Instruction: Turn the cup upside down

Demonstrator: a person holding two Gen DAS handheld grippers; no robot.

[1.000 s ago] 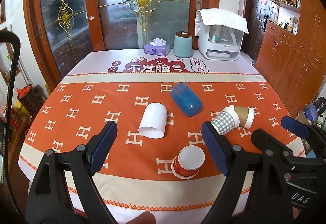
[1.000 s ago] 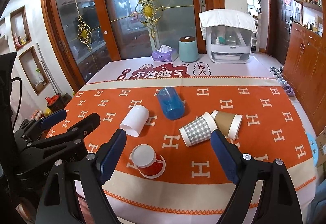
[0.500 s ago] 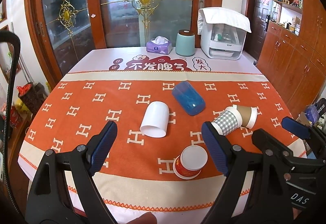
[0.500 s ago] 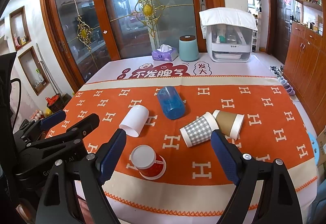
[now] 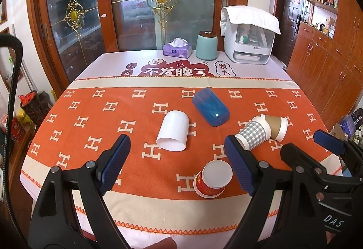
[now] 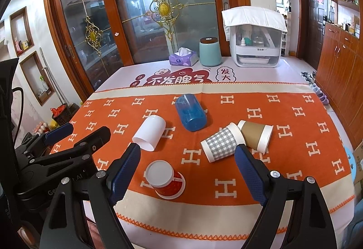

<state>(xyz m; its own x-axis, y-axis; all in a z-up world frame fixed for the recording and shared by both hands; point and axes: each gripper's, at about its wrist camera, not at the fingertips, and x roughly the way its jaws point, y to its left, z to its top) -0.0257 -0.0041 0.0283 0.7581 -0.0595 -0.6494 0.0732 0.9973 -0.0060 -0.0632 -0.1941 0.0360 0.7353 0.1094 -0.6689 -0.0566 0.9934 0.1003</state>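
Several cups rest on the orange tablecloth [image 5: 90, 117]. A white cup [image 5: 173, 131] [image 6: 150, 132], a blue cup [image 5: 211, 107] [image 6: 191, 111], a grey checked cup [image 5: 251, 135] [image 6: 222, 143] and a brown cup [image 5: 275, 127] [image 6: 256, 136] lie on their sides. A red cup [image 5: 212, 179] [image 6: 165, 179] stands upside down near the front edge. My left gripper [image 5: 177, 162] is open and empty above the front of the table. My right gripper [image 6: 188, 169] is open and empty beside it, and it also shows in the left wrist view [image 5: 329, 142].
At the far end of the table stand a purple tissue box [image 5: 177, 48], a teal canister [image 5: 206, 45] and a white appliance under a cloth [image 5: 249, 38]. Glass doors are behind. Wooden cabinets [image 5: 329, 63] line the right side.
Both grippers have shifted slightly; the view has drifted a little. No cup has moved.
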